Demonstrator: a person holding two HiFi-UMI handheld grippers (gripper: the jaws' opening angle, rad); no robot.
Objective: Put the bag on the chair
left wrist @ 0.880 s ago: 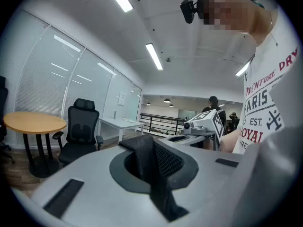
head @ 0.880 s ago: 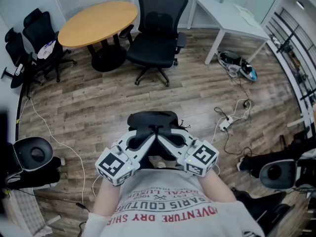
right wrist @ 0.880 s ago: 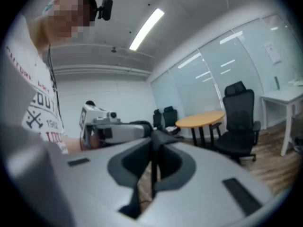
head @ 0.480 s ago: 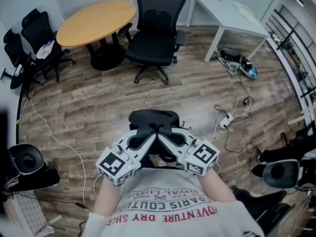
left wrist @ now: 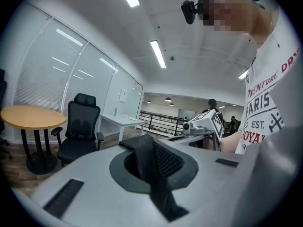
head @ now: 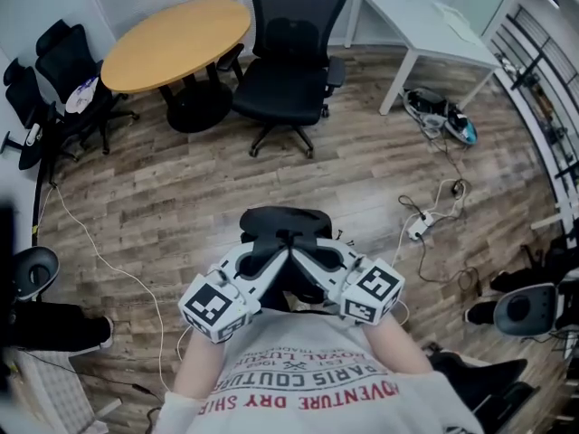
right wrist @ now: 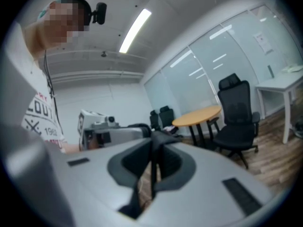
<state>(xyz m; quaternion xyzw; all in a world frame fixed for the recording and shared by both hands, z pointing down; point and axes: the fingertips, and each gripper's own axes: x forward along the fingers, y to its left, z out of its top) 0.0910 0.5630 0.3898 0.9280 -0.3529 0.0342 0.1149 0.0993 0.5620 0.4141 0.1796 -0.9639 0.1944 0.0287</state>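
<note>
Head view, from the left: a round wooden surface stands at the far edge of the wood floor. Nearer the person, the left gripper angles inward, its jaws closed tight on a black mesh strap of the bag. The bag, black, hangs in the middle just ahead of the person's body, off the floor, between and below the two gripper tips. Straight beyond it and well apart stands the black office chair, its seat bare. The right gripper meets the left one tip to tip, its jaws likewise clamped on a black strap. White cables lie on the floor at the right.
</note>
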